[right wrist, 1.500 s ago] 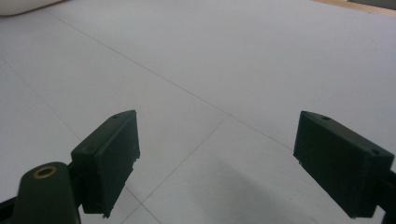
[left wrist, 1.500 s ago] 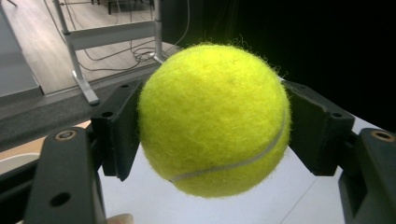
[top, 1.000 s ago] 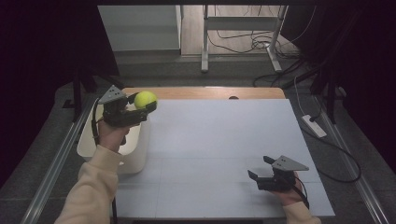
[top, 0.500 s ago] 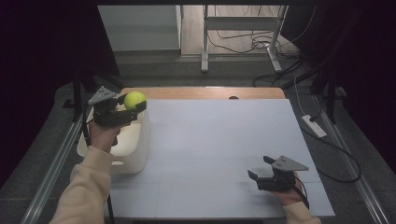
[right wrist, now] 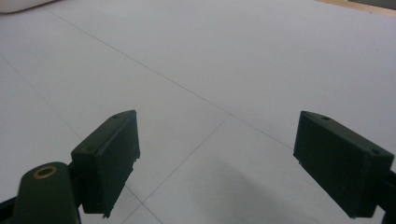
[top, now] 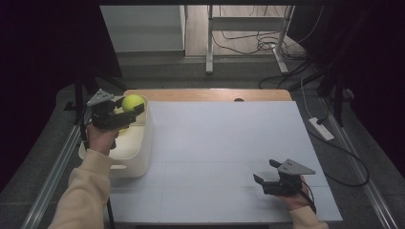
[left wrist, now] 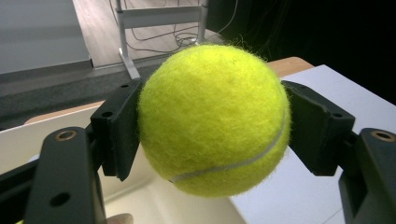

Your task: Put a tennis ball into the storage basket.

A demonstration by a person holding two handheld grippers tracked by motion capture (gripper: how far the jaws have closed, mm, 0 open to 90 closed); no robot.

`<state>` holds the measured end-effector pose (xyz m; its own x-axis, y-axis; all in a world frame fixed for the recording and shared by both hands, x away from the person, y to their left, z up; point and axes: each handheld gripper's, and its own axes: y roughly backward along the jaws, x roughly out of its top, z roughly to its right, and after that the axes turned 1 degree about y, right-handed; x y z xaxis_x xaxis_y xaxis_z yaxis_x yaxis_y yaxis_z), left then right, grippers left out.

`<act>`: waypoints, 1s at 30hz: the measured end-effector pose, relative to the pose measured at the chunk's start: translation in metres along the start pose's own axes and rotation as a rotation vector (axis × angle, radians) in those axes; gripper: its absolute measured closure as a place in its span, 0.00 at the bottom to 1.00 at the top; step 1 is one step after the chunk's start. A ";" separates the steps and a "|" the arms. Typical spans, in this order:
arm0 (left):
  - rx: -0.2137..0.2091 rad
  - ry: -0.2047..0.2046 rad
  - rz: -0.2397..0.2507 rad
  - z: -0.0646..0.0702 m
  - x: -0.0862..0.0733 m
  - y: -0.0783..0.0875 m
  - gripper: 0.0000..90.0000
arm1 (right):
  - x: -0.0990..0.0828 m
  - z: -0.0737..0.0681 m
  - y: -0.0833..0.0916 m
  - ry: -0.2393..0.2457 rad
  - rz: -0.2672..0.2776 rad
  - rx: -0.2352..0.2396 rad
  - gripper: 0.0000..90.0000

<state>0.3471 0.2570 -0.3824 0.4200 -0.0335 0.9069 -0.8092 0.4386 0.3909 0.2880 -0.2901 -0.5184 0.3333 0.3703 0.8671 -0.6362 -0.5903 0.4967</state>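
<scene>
Pinching a yellow tennis ball [left wrist: 212,119] between its two jaws, the left claw [top: 125,111] hangs above the white tub [top: 138,162] at the surface's [top: 229,143] left edge. Judging by that, the carry looks nearly done and only the drop into the tub is left. The person's left forearm is raised and reaches forward. The right claw [right wrist: 219,163] rests low near the front right corner, jaws spread, holding nothing.

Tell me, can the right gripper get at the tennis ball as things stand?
Probably not. The tennis ball is clamped in the left gripper over the white tub at the table's far left, while the right gripper sits open at the near right.
</scene>
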 end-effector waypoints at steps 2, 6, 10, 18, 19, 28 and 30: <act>0.007 0.001 0.002 -0.002 0.000 0.000 0.30 | 0.000 0.000 0.000 0.002 -0.003 -0.002 0.16; 0.019 0.004 -0.006 -0.005 0.000 -0.001 0.30 | 0.000 0.000 0.000 0.001 -0.003 -0.002 0.16; 0.037 0.005 -0.020 -0.009 0.000 -0.005 0.30 | 0.000 0.000 0.000 0.002 -0.002 -0.002 0.16; 0.062 0.004 -0.059 -0.017 0.000 -0.013 0.30 | 0.000 0.000 0.000 -0.005 0.001 -0.001 0.16; 0.062 0.008 -0.064 -0.019 0.000 -0.015 0.30 | 0.000 0.001 0.000 -0.007 0.000 -0.001 0.16; 0.073 0.004 -0.109 -0.022 0.000 -0.027 0.30 | 0.000 0.001 0.000 -0.007 0.000 -0.002 0.16; 0.074 0.003 -0.120 -0.022 0.001 -0.029 0.30 | 0.000 0.000 0.000 -0.006 0.001 -0.001 0.16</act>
<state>0.3798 0.2643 -0.3965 0.5166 -0.0794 0.8525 -0.7812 0.3639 0.5072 0.2880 -0.2908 -0.5185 0.3371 0.3655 0.8676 -0.6374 -0.5896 0.4961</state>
